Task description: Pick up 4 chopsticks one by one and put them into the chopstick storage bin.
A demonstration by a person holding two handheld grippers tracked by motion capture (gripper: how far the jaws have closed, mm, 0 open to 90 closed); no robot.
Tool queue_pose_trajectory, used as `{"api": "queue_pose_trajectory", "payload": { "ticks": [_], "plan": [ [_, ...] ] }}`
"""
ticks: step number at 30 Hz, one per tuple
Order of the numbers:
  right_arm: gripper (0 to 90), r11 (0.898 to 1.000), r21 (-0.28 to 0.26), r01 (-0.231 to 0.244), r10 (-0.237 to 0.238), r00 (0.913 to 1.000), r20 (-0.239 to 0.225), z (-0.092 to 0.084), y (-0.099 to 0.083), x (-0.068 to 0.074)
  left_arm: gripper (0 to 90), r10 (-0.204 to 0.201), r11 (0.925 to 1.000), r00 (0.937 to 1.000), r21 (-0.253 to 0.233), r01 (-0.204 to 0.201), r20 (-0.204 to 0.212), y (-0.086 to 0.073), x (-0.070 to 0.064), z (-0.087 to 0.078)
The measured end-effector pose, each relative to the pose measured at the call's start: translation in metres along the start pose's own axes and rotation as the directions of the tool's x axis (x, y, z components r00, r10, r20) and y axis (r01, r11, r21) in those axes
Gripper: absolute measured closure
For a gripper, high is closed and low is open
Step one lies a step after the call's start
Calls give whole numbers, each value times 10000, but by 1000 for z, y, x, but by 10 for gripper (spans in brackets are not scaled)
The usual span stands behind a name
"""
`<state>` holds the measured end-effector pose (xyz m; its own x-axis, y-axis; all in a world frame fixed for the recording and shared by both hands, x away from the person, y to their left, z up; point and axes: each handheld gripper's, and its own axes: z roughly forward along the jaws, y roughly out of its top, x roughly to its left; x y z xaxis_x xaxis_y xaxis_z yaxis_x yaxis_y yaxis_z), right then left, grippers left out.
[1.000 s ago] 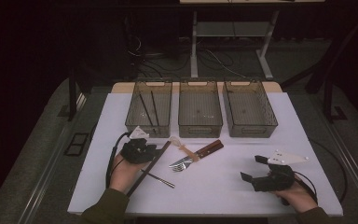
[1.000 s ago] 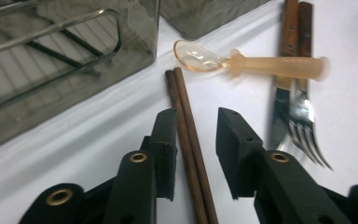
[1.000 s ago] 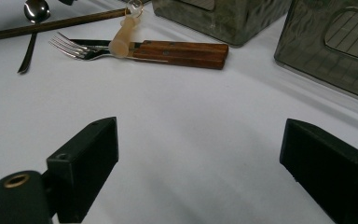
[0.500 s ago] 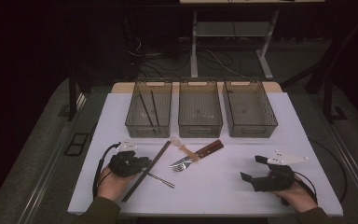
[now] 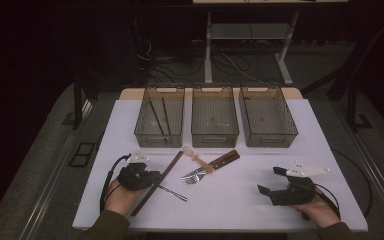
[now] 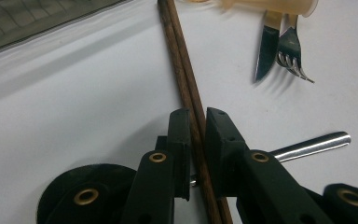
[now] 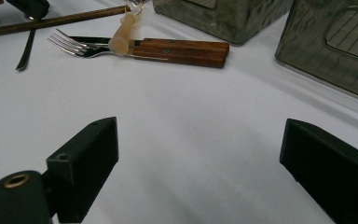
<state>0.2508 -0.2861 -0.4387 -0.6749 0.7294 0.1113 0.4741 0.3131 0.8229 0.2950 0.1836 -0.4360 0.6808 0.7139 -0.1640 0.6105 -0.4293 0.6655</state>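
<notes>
So the left gripper (image 5: 147, 178) has its fingers (image 6: 181, 140) clamped on the pair of thin dark brown wooden chopsticks (image 5: 158, 182). They have just been closing, and in the left gripper view both sticks sit squeezed side by side between the pads.

What matters for the next bit: the chopsticks lie on the white counter (image 5: 230, 200) on a diagonal, the near end down by the person's left hand and the far end pointing up toward the left-hand smoky clear plastic bin (image 5: 159, 117), which already has a couple of dark sticks in it. The grip is low on the sticks, near the lower end, so most of the length hangs out past the fingers toward that bin. I'd guess the long end will want to droop or swing on the lift.

The right gripper (image 5: 274, 182) is well off to the right, fingers wide apart on nothing.
</notes>
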Motion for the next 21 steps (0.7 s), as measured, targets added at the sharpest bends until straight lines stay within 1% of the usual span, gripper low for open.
{"api": "queue_pose_trajectory", "payload": {
  "ticks": [1, 7, 9, 10, 15, 16, 17, 21],
  "plan": [
    [111, 10000, 6, -2, 2, 10000, -3, 0, 0, 0, 800, 3, 10000, 10000, 76, -3, -18, 0, 0, 0],
    [111, 10000, 14, -6, 6, 10000, -2, 0, 0, 0, 797, 17, 9999, 10000, 159, -16, -91, 0, -1, 2],
    [111, 10000, 14, 4, -4, 10000, -3, 0, 0, 0, 797, 134, 9996, 9998, 253, -130, -129, 0, 0, 3],
    [111, 10000, 15, 4, -4, 10000, -7, 0, 0, 0, 797, 87, 9996, 9999, 263, -83, -144, 0, -1, 3],
    [111, 10000, 23, -3, 3, 10000, 4, 0, 0, 0, 797, 230, 9988, 9994, 429, -219, -246, 0, -2, 6],
    [111, 10000, 20, -1, 1, 10000, -2, 0, 0, 0, 798, 318, 9986, 9991, 442, -305, -281, 0, -2, 7],
    [111, 10000, 22, -2, 2, 10000, 2, 0, 0, 0, 798, 323, 9985, 9990, 449, -308, -322, 0, -3, 7],
    [111, 10000, 24, 14, -14, 10000, 6, 1, 0, 0, 803, 587, 9967, 9967, 602, -552, -567, 0, -6, 7]
  ]
}}
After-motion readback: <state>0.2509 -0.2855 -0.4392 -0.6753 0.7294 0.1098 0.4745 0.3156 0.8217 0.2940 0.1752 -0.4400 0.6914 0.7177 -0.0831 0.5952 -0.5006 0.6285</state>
